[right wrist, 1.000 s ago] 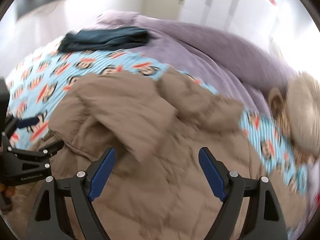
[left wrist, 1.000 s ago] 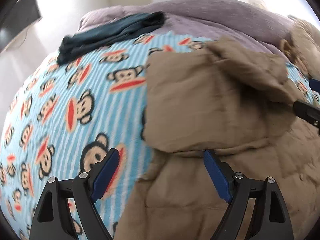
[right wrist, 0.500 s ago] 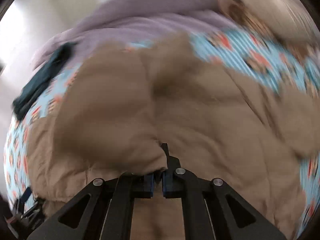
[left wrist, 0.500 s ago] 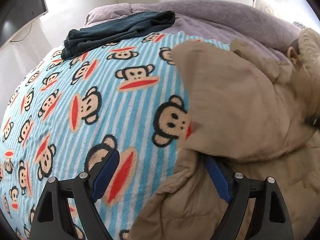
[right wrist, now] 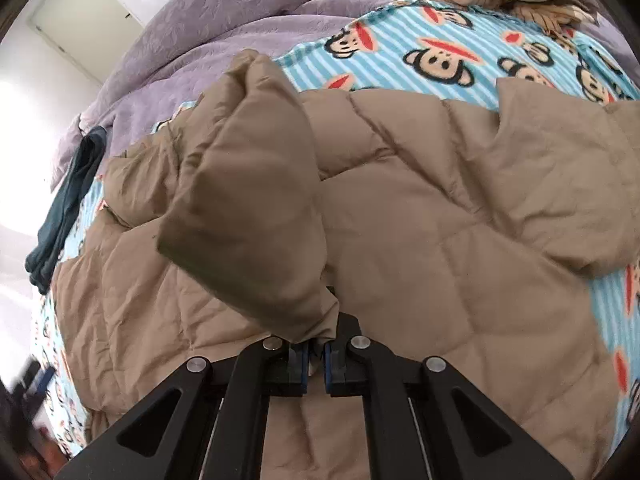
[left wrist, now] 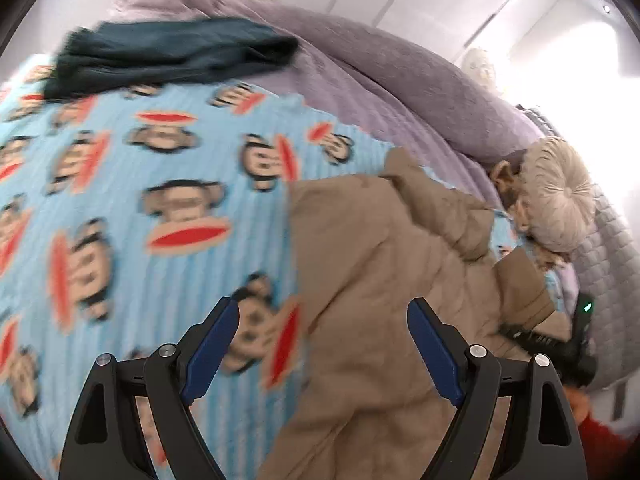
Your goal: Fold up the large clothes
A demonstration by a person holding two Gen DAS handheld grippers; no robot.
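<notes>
A tan quilted jacket (right wrist: 420, 220) lies spread on a blue monkey-print blanket (left wrist: 120, 208). My right gripper (right wrist: 316, 360) is shut on the cuff of the jacket's sleeve (right wrist: 248, 208) and holds it lifted over the jacket's body. In the left wrist view the jacket (left wrist: 380, 264) lies to the right, and the right gripper (left wrist: 560, 340) shows at its far right edge. My left gripper (left wrist: 320, 352) is open and empty, hovering over the jacket's left edge and the blanket.
A dark teal folded garment (left wrist: 168, 52) lies at the far end of the blanket, also in the right wrist view (right wrist: 68, 204). A purple quilt (left wrist: 380, 76) runs behind. A beige round cushion (left wrist: 560, 196) sits at the right.
My right gripper has shut on the sleeve cuff and drawn it across over the jacket. My left gripper has stayed open and swung right; the raised flap before it has dropped away.
</notes>
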